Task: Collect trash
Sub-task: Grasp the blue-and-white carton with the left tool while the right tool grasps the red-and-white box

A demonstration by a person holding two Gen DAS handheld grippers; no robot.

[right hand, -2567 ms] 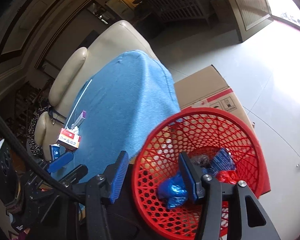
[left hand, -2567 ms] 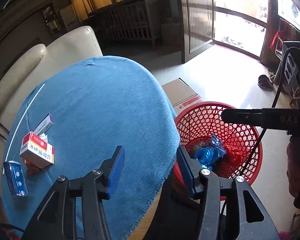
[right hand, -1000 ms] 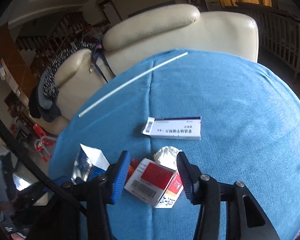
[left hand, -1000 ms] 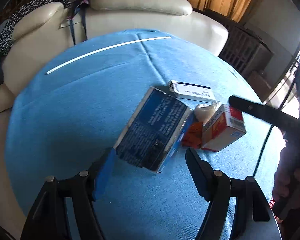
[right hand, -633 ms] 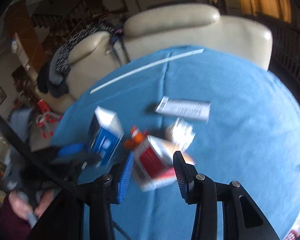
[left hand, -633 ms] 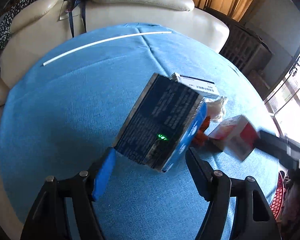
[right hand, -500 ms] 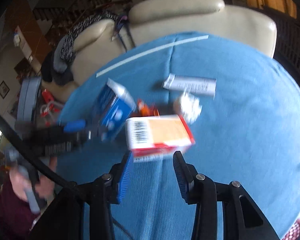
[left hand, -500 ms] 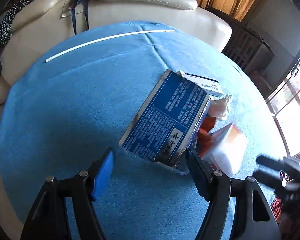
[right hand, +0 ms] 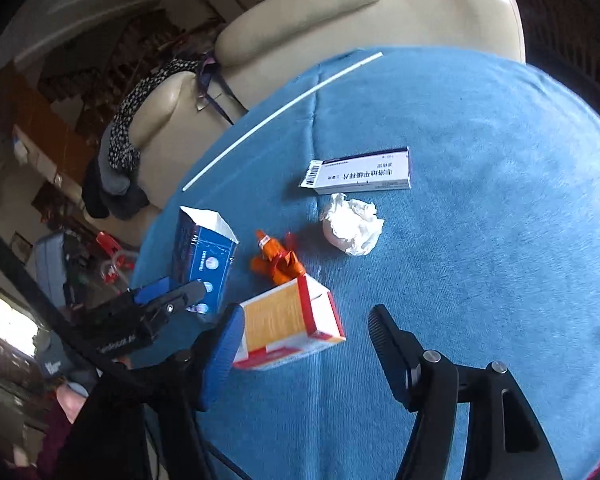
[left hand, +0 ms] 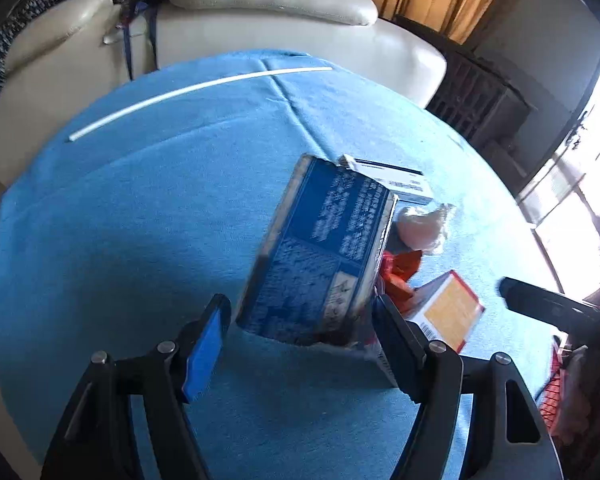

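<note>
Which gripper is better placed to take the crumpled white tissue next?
Probably the right gripper: the tissue lies in the open ahead of it, while from the left gripper the blue box stands in the way.

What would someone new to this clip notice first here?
Probably the blue carton, tilted up between the open left gripper fingers. Next, the red-and-orange box lying between the open right gripper fingers. Behind them on the blue tablecloth sit an orange wrapper, a crumpled tissue and a flat white box.
</note>
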